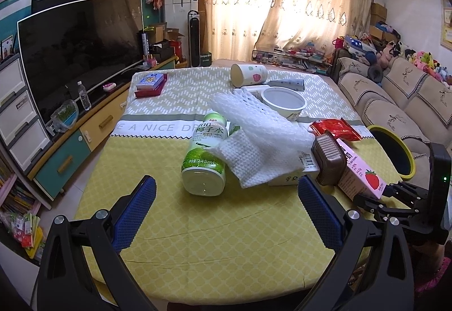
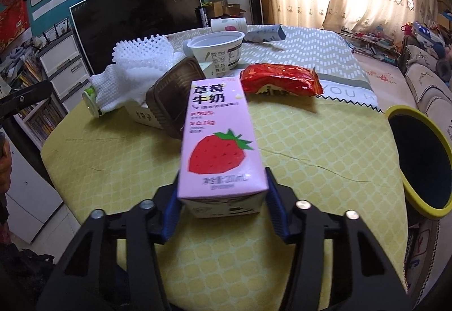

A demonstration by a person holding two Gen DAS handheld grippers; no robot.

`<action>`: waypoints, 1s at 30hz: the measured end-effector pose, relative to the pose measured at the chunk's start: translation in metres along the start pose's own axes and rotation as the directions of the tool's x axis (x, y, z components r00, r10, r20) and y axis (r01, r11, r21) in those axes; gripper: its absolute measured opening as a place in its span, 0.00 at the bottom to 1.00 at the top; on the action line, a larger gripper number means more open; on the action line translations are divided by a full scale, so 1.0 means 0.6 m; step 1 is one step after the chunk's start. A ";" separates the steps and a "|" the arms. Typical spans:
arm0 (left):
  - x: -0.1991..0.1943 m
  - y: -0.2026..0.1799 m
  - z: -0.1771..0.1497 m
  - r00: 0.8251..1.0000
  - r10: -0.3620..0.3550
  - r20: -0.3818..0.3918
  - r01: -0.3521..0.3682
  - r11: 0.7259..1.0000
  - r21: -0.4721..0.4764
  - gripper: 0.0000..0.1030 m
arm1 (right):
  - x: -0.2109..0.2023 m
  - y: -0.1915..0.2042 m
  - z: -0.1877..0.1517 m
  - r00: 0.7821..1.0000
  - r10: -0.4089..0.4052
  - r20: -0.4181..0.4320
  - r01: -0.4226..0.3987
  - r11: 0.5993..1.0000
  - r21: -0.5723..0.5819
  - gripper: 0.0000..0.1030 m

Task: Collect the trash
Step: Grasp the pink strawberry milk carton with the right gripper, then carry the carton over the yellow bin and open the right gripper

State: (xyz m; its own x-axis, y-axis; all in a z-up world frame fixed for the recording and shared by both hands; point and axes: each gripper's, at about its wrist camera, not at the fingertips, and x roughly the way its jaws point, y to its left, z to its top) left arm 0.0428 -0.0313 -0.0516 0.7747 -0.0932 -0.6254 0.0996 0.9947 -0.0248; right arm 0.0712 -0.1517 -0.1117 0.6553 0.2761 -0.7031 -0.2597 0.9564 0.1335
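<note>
My right gripper point(image 2: 223, 198) is shut on a pink strawberry milk carton point(image 2: 219, 141) and holds it above the yellow tablecloth point(image 2: 310, 158); the carton also shows in the left wrist view point(image 1: 361, 172). My left gripper point(image 1: 226, 206) is open and empty, low over the table, just short of a green coconut water bottle point(image 1: 204, 155) lying on its side. A white foam net and bubble wrap point(image 1: 262, 136) lie over the bottle. A brown plastic tray point(image 2: 172, 96), a red snack wrapper point(image 2: 279, 79) and a white yogurt cup point(image 2: 219, 51) lie behind the carton.
A black bin with a yellow rim point(image 2: 421, 161) stands at the table's right edge. A paper cup point(image 1: 248, 74) and a grey packet point(image 1: 288, 83) lie at the far end. A card box point(image 1: 149, 83) sits far left. A TV is on the left, a sofa on the right.
</note>
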 end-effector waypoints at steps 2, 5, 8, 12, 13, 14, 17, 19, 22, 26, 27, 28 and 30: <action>0.001 0.000 0.000 1.000 -0.001 -0.001 0.001 1.000 0.000 0.96 | -0.002 0.002 0.001 1.000 0.010 -0.002 -0.010 1.000 -0.003 0.48; 0.002 -0.001 0.001 1.000 -0.001 -0.002 0.001 1.000 0.001 0.96 | -0.013 0.003 0.003 0.999 0.026 0.019 -0.026 1.000 0.004 0.47; 0.002 -0.001 0.001 1.000 -0.003 -0.002 0.003 1.000 0.001 0.96 | -0.033 0.000 0.008 0.998 0.042 0.053 -0.043 0.999 0.014 0.47; 0.001 -0.002 0.001 1.000 -0.003 -0.003 0.003 1.000 0.000 0.96 | -0.061 -0.010 0.018 0.993 0.062 0.101 -0.066 0.997 0.039 0.47; 0.001 -0.002 0.001 1.000 -0.004 -0.003 0.004 1.000 0.000 0.96 | -0.068 -0.012 0.020 0.991 0.066 0.113 -0.071 0.996 0.046 0.47; 0.001 -0.002 0.001 1.000 -0.004 -0.003 0.004 1.000 0.001 0.96 | -0.073 -0.013 0.023 0.990 0.068 0.123 -0.075 0.996 0.050 0.47; 0.001 -0.005 0.001 1.000 -0.005 -0.003 0.005 1.000 0.004 0.96 | -0.097 -0.022 0.030 0.983 0.075 0.165 -0.087 0.994 0.065 0.47; 0.002 -0.007 0.002 1.000 -0.007 -0.004 0.007 1.000 0.006 0.96 | -0.109 -0.024 0.033 0.980 0.073 0.186 -0.087 0.994 0.070 0.47; 0.003 -0.009 0.002 1.000 -0.006 -0.008 0.006 1.000 0.008 0.96 | -0.123 -0.029 0.035 0.975 0.067 0.210 -0.084 0.994 0.071 0.46; 0.004 -0.010 -0.001 1.000 -0.007 -0.010 0.007 1.000 0.010 0.96 | -0.132 -0.032 0.035 0.972 0.062 0.226 -0.081 0.994 0.074 0.46; 0.005 -0.011 -0.001 1.000 -0.007 -0.010 0.007 1.000 0.010 0.96 | -0.136 -0.033 0.036 0.971 0.061 0.231 -0.080 0.994 0.074 0.46; 0.005 -0.011 0.000 1.000 -0.008 -0.010 0.008 1.000 0.009 0.96 | -0.140 -0.035 0.036 0.970 0.060 0.237 -0.080 0.994 0.075 0.46; 0.005 -0.012 -0.001 1.000 -0.009 -0.009 0.009 1.000 0.010 0.96 | -0.150 -0.044 0.038 0.966 0.050 0.253 -0.074 0.994 0.085 0.46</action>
State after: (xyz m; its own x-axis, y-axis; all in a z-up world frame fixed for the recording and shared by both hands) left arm 0.0440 -0.0386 -0.0538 0.7679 -0.1015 -0.6325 0.1130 0.9933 -0.0222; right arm 0.0354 -0.1997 -0.0363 0.7995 0.3390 -0.4958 -0.2462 0.9379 0.2443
